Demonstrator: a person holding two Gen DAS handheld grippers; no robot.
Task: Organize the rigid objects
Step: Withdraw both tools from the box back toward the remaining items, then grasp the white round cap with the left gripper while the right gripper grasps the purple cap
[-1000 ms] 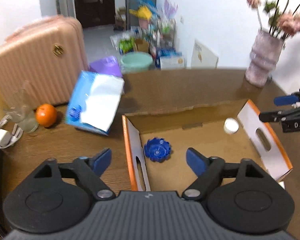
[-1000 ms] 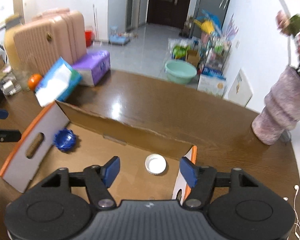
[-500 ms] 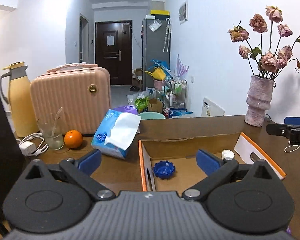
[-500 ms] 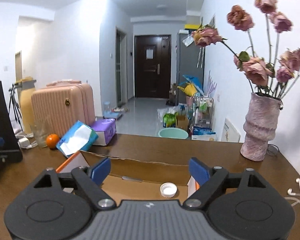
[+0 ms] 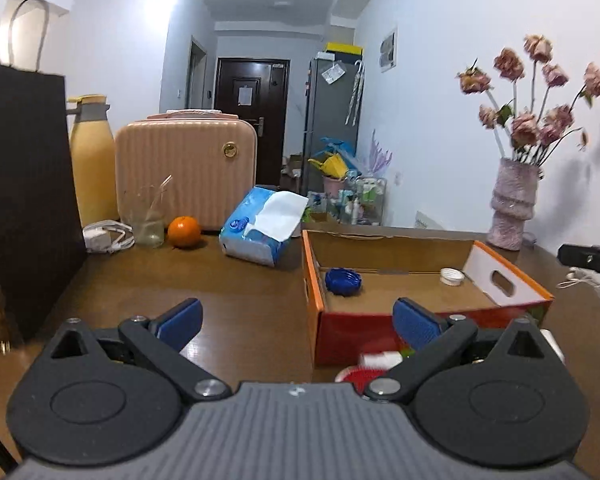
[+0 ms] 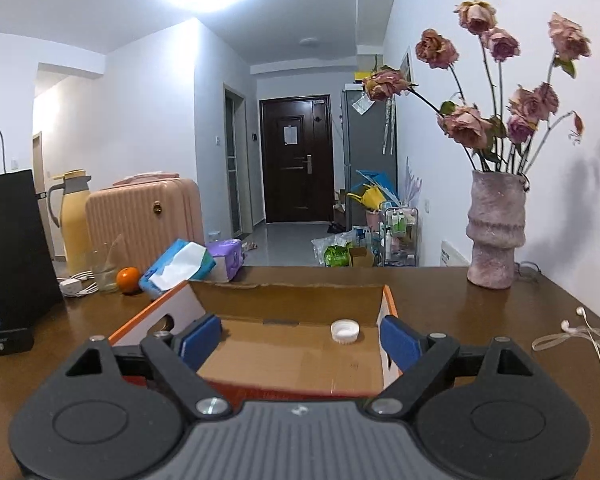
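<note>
Now both grippers, left gripper [image 5: 296, 322] and right gripper [image 6: 300, 339], have jaws spread, holding nothing. Beyond them, inside the cardboard box [image 5: 396, 248], lie a blue cap [image 5: 343, 281] and a white cap [image 6: 344, 331].

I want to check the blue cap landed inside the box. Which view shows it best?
The left wrist view: the blue cap lies in plain sight on the floor of the cardboard box, near its left wall. The right wrist view does not show it.

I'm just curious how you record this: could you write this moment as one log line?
left claw: open, empty | right claw: open, empty | cardboard box: holds blue cap, white cap | red item by box: unclear
</note>
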